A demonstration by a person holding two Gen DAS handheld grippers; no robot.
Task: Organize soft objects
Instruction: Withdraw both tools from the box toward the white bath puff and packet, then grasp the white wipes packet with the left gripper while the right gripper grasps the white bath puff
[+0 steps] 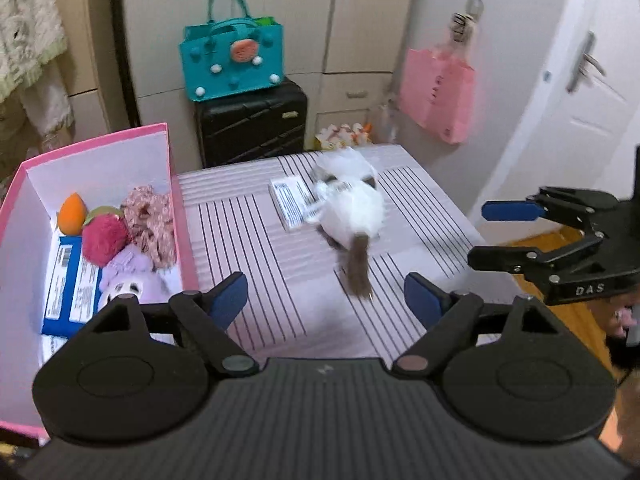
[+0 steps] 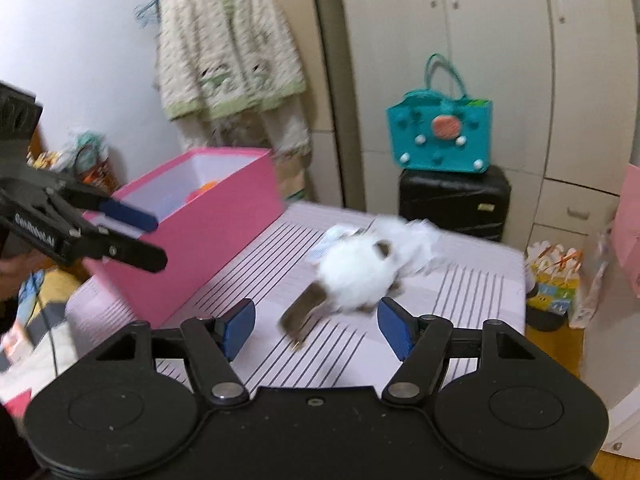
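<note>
A white plush cat (image 1: 352, 204) with a brown tail lies on the striped desk (image 1: 248, 240), a little blurred in both views. Its tail points toward the two grippers; its head end is toward the far edge. Just beside it, on the side nearer the pink box (image 1: 176, 200), lies a flat white packet (image 1: 290, 200) with printed text, and the cat seems to overlap the packet's edge.

The left gripper (image 1: 326, 298) hovers over the near part of the desk, its jaws standing wide apart with nothing between them. The tail tip lies just ahead of the gap, not touched by either blue pad. The right gripper (image 2: 316, 322) comes in beside it, jaws likewise wide apart and empty; from its own camera the tail sits just ahead of the gap between the pads and the cat's body just beyond.

The pink box stands at the left end of the desk, open at the top. Inside it are an orange toy (image 1: 72, 214), a red fuzzy ball (image 1: 105, 240), a floral scrunchie (image 1: 150, 224), a purple plush (image 1: 132, 276) and a blue packet (image 1: 66, 284), all crowded together.

Behind the desk a teal bag (image 1: 232, 62) sits on a black suitcase (image 1: 252, 124).
</note>
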